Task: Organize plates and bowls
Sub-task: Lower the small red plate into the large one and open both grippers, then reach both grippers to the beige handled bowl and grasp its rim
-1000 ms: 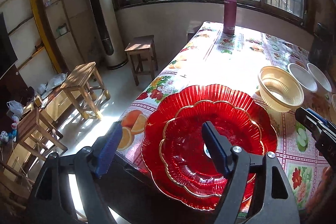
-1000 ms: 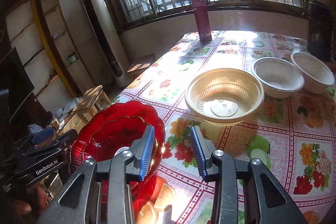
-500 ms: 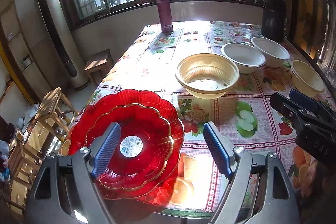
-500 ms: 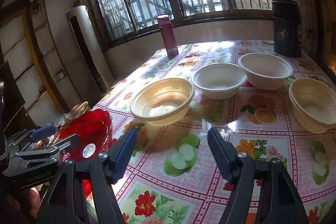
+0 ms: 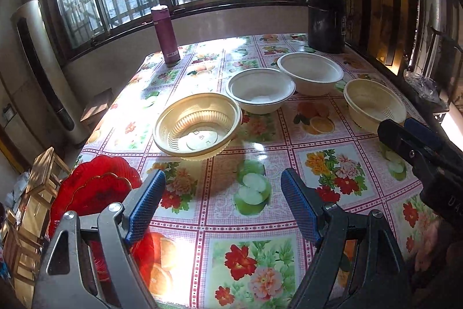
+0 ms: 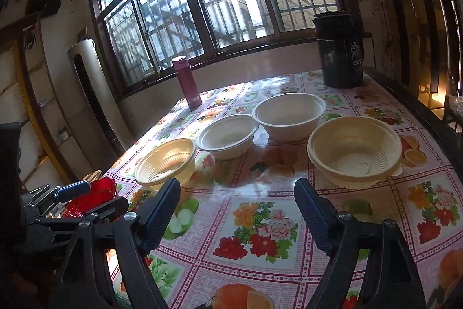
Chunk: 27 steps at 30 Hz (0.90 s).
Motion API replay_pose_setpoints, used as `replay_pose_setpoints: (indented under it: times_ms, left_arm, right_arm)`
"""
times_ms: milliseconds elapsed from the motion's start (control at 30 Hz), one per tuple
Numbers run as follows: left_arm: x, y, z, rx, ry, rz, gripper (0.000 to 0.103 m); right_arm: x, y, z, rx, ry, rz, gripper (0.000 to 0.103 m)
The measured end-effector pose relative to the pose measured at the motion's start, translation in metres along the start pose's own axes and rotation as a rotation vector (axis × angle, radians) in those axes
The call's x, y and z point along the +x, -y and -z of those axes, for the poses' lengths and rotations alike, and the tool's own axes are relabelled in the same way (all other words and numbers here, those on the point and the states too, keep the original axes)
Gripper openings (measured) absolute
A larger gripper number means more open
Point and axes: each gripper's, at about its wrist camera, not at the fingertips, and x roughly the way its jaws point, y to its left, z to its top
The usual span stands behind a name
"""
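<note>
Two red scalloped plates (image 5: 95,193) lie stacked at the table's front left corner. A ribbed cream bowl (image 5: 196,129) stands ahead of my left gripper (image 5: 222,174), which is open and empty above the cloth. Behind it stand a white bowl (image 5: 260,90) and a larger white bowl (image 5: 311,73). A second cream bowl (image 6: 354,149) sits just ahead and right of my right gripper (image 6: 236,184). Its jaws are opening, with nothing between them. In the right wrist view the left gripper (image 6: 105,194) hovers over the red plates (image 6: 98,190).
A floral oilcloth covers the table (image 5: 260,222). A purple flask (image 5: 166,34) stands at the far left and a black container (image 5: 327,19) at the far right. Wooden stools (image 5: 37,187) stand on the floor to the left. A dark rail (image 6: 419,112) runs along the table's right side.
Both grippers have swung right, away from the red plates and toward the bowls. The right jaws have spread from narrow to wide. The left jaws stayed wide.
</note>
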Motion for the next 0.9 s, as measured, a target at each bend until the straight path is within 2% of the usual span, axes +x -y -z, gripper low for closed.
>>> replay_pose_setpoints:
  times_ms: [100, 233, 433, 467, 500, 667, 733, 800, 900]
  left_arm:
    - [0.002, 0.010, -0.004, -0.009, -0.002, 0.026, 0.083]
    - [0.006, 0.019, -0.010, -0.025, -0.010, 0.069, 0.083]
    - [0.011, 0.033, -0.017, -0.026, -0.012, 0.088, 0.083]
    - [0.011, 0.035, -0.018, -0.027, -0.012, 0.095, 0.083]
    - [0.013, 0.038, -0.019, -0.029, -0.012, 0.099, 0.083]
    - [0.017, 0.052, -0.023, -0.013, 0.002, 0.119, 0.084]
    - [0.022, 0.059, -0.025, -0.006, -0.012, 0.172, 0.084]
    - [0.029, 0.066, -0.027, -0.004, -0.030, 0.234, 0.088]
    - [0.034, 0.078, -0.028, 0.013, -0.032, 0.229, 0.096]
  right_arm:
    - [-0.008, 0.012, -0.003, 0.003, 0.014, 0.017, 0.085]
    - [-0.015, 0.028, -0.007, 0.020, 0.036, 0.026, 0.092]
    - [-0.023, 0.052, -0.010, 0.056, 0.056, 0.051, 0.097]
    - [-0.024, 0.055, -0.010, 0.062, 0.056, 0.047, 0.102]
    - [-0.024, 0.059, -0.012, 0.069, 0.057, 0.039, 0.103]
    - [-0.029, 0.076, -0.015, 0.093, 0.082, 0.069, 0.103]
    - [-0.031, 0.084, -0.015, 0.109, 0.092, 0.082, 0.103]
    - [-0.033, 0.091, -0.016, 0.124, 0.102, 0.087, 0.103]
    - [-0.035, 0.099, -0.018, 0.123, 0.112, 0.110, 0.103]
